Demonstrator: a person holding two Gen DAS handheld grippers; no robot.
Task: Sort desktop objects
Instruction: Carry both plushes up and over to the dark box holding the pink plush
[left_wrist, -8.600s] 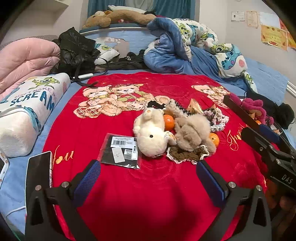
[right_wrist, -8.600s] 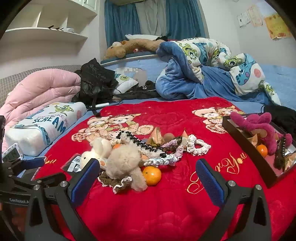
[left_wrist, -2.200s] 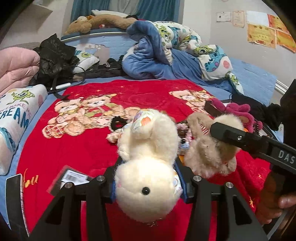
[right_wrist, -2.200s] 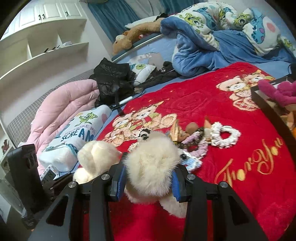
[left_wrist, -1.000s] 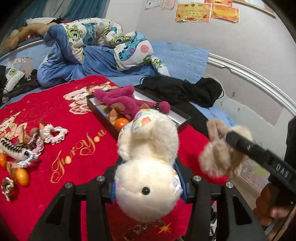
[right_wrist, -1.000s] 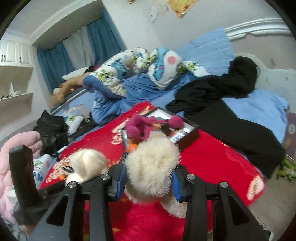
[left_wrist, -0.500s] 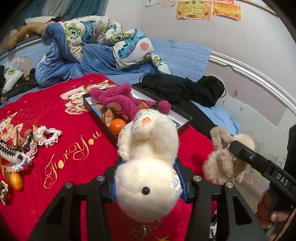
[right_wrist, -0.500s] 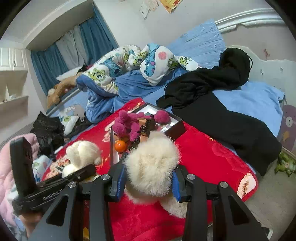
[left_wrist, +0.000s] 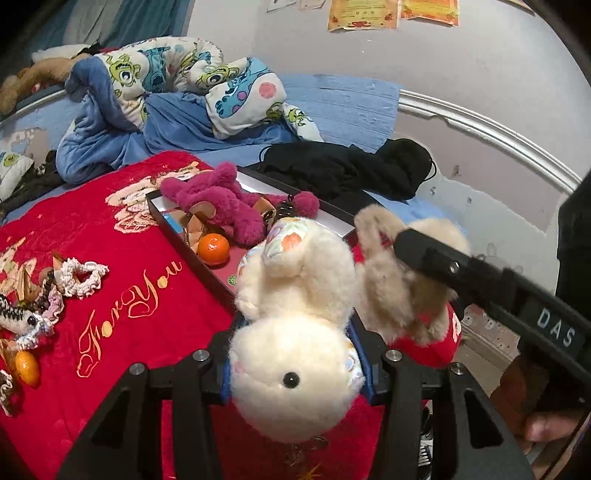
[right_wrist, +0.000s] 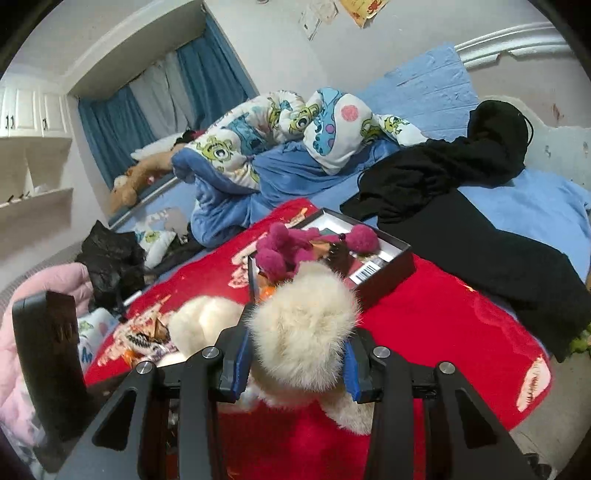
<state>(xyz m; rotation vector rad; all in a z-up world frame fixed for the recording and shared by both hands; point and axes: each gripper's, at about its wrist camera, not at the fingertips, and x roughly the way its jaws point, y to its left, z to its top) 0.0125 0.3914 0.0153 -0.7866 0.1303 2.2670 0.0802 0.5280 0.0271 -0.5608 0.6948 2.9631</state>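
White plush rabbit (left_wrist: 295, 332): clamped at mid-body between the fingers of the left gripper (left_wrist: 295, 365), carried above the red blanket (left_wrist: 110, 295) near the bed's foot-side edge, just short of the black tray (left_wrist: 192, 254).
Tan plush toy (right_wrist: 306, 332): clamped in the right gripper (right_wrist: 295, 358), fingers pressed into its fur; it hangs over the blanket's edge beside the tray's near corner.
Handling: both toys look light, soft and squashy — the fur gives under the pads, so a grip across the thick middle seems safest; ears or limbs would likely slip or flop.
Tray: sits on the blanket toward the bed's edge, already holding a magenta plush (left_wrist: 218, 206) and a tangerine (left_wrist: 213, 250).
Pose: both grippers tilt downward toward the tray, side by side — the right one crosses the left wrist view, with a hand (left_wrist: 550, 424) at its handle.
Judgement: the toys seem ready to go into the tray.
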